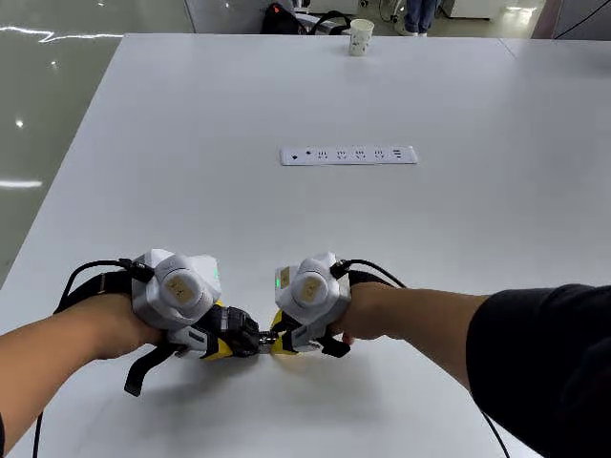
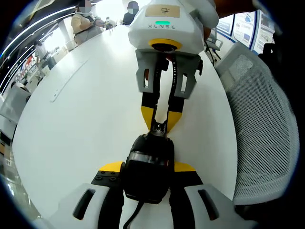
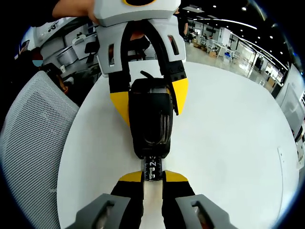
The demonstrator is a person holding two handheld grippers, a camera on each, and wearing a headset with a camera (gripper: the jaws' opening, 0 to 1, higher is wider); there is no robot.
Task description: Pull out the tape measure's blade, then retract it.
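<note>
Tape measure (image 2: 148, 171) sits at the near side of the table (image 1: 286, 95): left tool (image 1: 222, 340) clamps its black body, right tool (image 3: 152, 179) pinches the blade (image 3: 152, 167) tip (barely drawn out).

The black tape measure case (image 1: 244, 336) is largely hidden by the white, yellow-tipped left gripper (image 1: 229, 341); the end of the short numbered blade (image 3: 152, 167) vanishes between the jaws of the right gripper (image 3: 153, 180)
</note>
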